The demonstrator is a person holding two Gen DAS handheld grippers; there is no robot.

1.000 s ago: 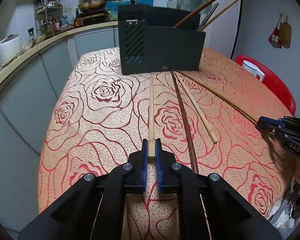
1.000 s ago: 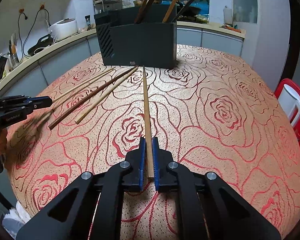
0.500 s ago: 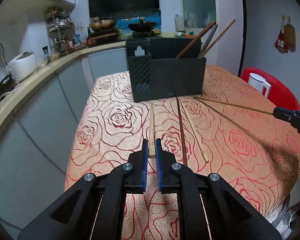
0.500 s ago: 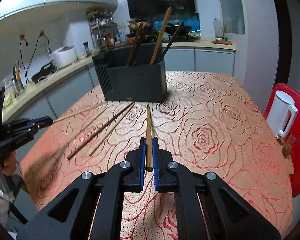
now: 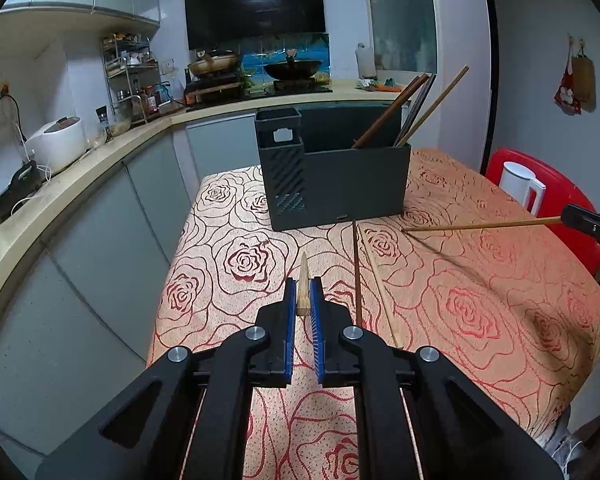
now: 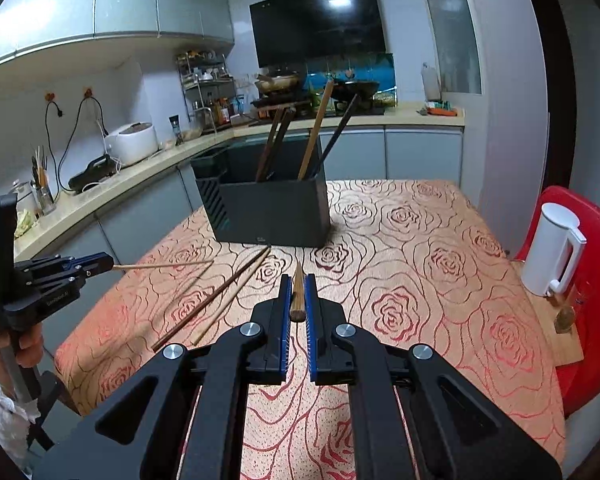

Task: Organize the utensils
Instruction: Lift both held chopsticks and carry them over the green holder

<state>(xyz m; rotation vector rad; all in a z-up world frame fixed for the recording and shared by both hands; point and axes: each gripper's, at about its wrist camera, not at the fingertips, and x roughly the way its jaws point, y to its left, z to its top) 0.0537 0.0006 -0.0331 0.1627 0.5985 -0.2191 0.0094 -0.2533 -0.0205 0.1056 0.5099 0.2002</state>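
Two chopsticks, one clamped butt-end in left tongs (image 5: 302, 300), one in right tongs (image 6: 297, 298), tips aimed ahead toward holder (image 6: 274, 216); two more lying on desk (image 5: 480, 288) between.

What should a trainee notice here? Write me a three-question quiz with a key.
1. True or false: the left claw is empty.
2. How many chopsticks lie loose on the table?
3. The black holder contains: A chopsticks, B spoons, C nothing.

Key
1. False: it is shut on a pale chopstick.
2. Two.
3. A.
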